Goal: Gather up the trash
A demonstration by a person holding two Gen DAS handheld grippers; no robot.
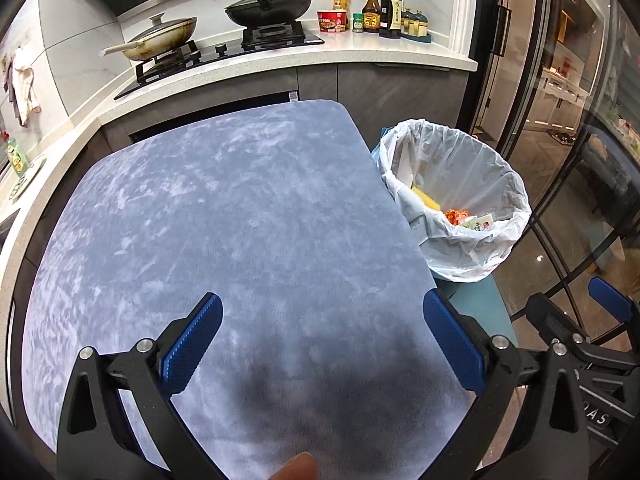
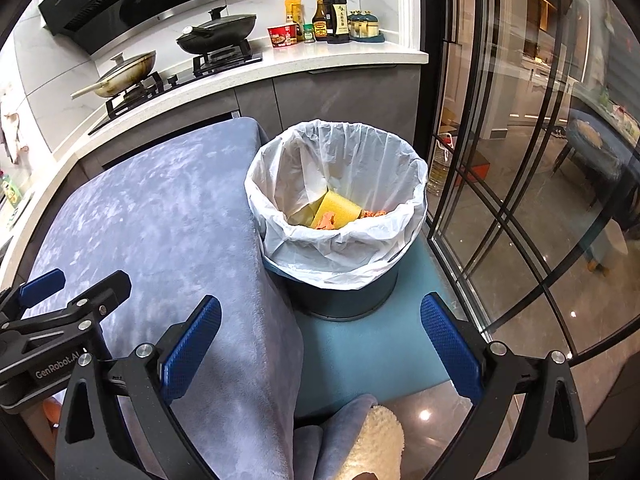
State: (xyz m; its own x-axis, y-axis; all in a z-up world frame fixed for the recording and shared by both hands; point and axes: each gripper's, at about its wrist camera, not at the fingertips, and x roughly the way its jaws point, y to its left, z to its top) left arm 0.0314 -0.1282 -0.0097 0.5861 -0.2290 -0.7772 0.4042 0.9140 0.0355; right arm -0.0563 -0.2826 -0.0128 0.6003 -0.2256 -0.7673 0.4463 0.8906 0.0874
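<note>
Through my left wrist camera, my left tongs hang released, blue pads spread wide with nothing between them, above the grey-blue cloth-covered bench that fills the middle of the frame. At the right of centre stands the trash bin with its white liner, just beside the bench's right edge, on a teal mat. Inside it I see a yellow sponge, some orange-red scraps and a small printed packet. My right tongs show at the lower right edge. Along the top run the stove with a lidded frying pan and a black wok, then a red instant-noodle cup and sauce bottles.

Through my right wrist camera, my right tongs are likewise released and hold nothing; they sit low in the frame, over the bench edge and the teal mat. The trash bin is at centre, with the yellow sponge and the orange-red scraps lying in its liner. My left tongs appear at the lower left above the bench. A glass door takes up the right side.
</note>
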